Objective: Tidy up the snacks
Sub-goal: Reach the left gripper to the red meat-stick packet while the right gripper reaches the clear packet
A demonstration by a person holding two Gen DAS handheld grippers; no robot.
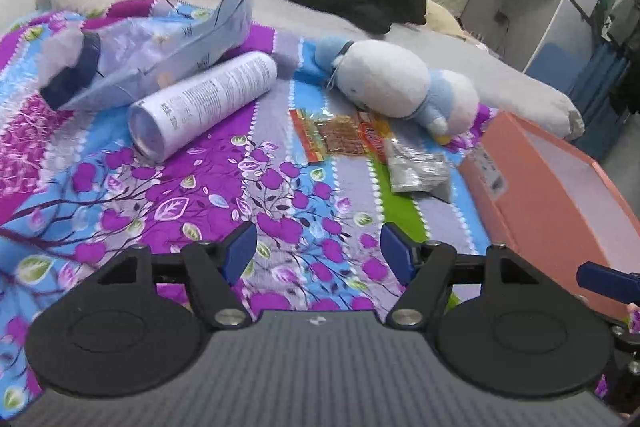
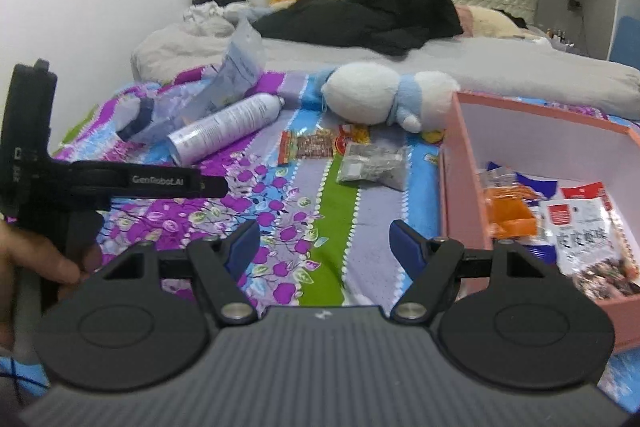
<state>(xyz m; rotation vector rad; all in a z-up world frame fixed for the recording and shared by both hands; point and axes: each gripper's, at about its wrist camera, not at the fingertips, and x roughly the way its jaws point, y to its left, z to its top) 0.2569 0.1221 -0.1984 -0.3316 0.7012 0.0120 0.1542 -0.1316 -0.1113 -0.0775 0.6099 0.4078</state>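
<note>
Both blue-padded grippers, left (image 1: pixel 318 253) and right (image 2: pixel 324 247), spread open, empty. Ahead lay red-orange snack packet (image 1: pixel 336 139); rightward, pink cardboard box (image 2: pixel 456 187).

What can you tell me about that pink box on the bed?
The pink box is open-topped and looks like cardboard, salmon pink outside and white inside. It sits upright on the flowery blanket at the right, near the plush toy. Inside lie several snack packets: an orange one, a blue one and a clear one with a red label. A small label marks one outer wall. Neither gripper touches it.
</note>
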